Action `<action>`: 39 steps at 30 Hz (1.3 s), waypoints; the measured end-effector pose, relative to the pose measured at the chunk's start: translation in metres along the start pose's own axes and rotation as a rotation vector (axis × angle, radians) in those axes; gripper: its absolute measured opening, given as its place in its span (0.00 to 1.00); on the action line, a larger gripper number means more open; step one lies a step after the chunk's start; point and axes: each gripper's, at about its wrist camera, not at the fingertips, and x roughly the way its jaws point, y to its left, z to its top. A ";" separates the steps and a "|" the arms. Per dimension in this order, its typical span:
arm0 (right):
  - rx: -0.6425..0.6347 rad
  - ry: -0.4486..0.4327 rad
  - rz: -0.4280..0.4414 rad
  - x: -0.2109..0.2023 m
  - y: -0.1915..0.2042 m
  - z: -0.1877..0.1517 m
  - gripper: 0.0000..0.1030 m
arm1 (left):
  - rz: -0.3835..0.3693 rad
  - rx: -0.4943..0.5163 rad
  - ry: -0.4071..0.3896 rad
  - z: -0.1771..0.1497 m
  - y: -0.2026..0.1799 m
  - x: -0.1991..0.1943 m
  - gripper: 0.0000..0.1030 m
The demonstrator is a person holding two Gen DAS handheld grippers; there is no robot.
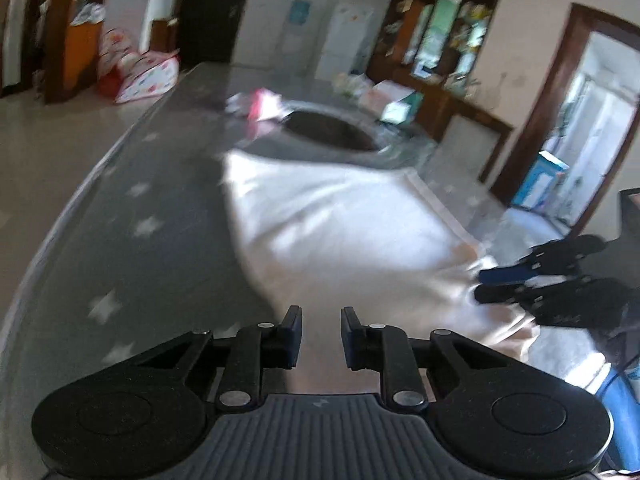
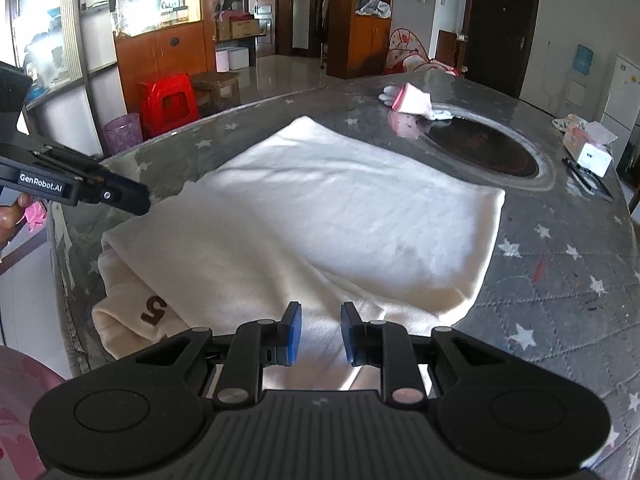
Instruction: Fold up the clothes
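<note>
Left claw (image 1: 321, 334): black, two blue-padded fingers parted with a clear gap, nothing between them, poised over the near edge of the cream-white knit garment (image 1: 340, 216); this view is motion-blurred. Right claw (image 2: 321, 334): same build, fingers likewise spread and empty, hovering above the garment's near fold. Garment: lies flat and partly folded on the round grey quilted counter with white stars (image 2: 560, 264), a rolled cream portion with a brown numeral print (image 2: 154, 309) at its left corner near the counter edge. Beyond the garment: dark circular recessed inset (image 2: 480, 148) in the counter's middle; small white-and-pink cloth bundle (image 2: 408, 98) at the inset's far rim; white tissue box (image 2: 590, 148) near the right edge, with a flat dark object just beside it, too small to identify. Off the counter: red plastic stool (image 2: 170, 102), purple waste basket (image 2: 122, 133), orange-brown wooden cabinets (image 2: 164, 54), dark wooden door (image 2: 500, 28). Seen from the left wrist, the right claw meets the garment's right edge; whether it touches cannot be told.
</note>
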 end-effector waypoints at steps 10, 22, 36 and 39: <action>0.024 0.020 -0.011 0.012 -0.009 -0.003 0.20 | -0.006 0.012 0.028 0.009 -0.001 0.034 0.23; -0.017 0.023 0.001 0.002 0.000 -0.008 0.20 | 0.011 0.098 0.030 0.006 -0.013 0.023 0.24; -0.071 0.030 0.041 -0.011 0.015 -0.014 0.21 | -0.081 0.507 0.011 -0.033 -0.061 -0.033 0.34; -0.079 0.020 0.034 -0.019 0.014 -0.013 0.24 | -0.091 0.576 0.016 -0.041 -0.066 -0.034 0.38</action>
